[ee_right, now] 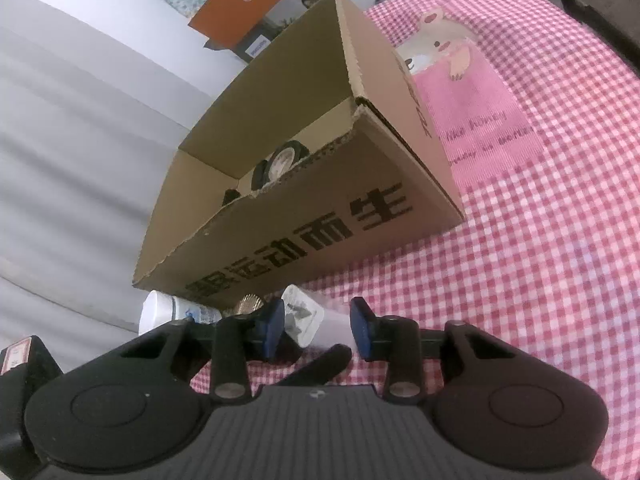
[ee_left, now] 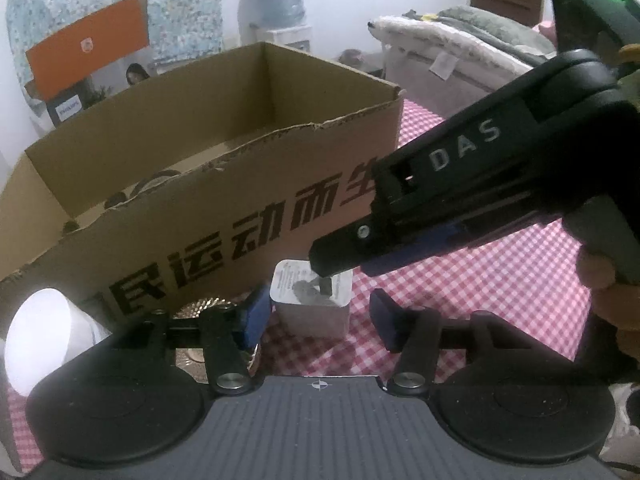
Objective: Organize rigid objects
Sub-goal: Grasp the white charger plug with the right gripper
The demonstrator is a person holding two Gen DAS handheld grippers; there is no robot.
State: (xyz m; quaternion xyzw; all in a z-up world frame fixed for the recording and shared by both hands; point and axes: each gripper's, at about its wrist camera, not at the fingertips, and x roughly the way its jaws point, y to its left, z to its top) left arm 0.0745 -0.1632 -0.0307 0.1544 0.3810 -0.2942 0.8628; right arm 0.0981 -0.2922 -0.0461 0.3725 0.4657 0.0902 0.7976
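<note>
A white plug adapter [ee_left: 312, 300] stands prongs-up on the pink checked cloth [ee_left: 500, 272], just in front of the open cardboard box [ee_left: 240, 184]. My left gripper [ee_left: 318, 318] is open around it, with a gap showing on the right side. My right gripper [ee_left: 332, 266] reaches in from the right, its tips over the adapter's top. In the right wrist view the adapter [ee_right: 304, 316] fills the space between the blue pads of the right gripper [ee_right: 318, 328], and no firm grip shows. A black finger [ee_right: 320, 364] of the left gripper lies below.
The box [ee_right: 320, 220] holds a black round object [ee_right: 280, 160]. A white bottle [ee_left: 44, 336] [ee_right: 168, 312] and a gold ridged piece [ee_right: 250, 304] lie at the box's front left. A hand [ee_left: 600, 276] holds the right gripper. Folded blankets [ee_left: 460, 40] sit behind.
</note>
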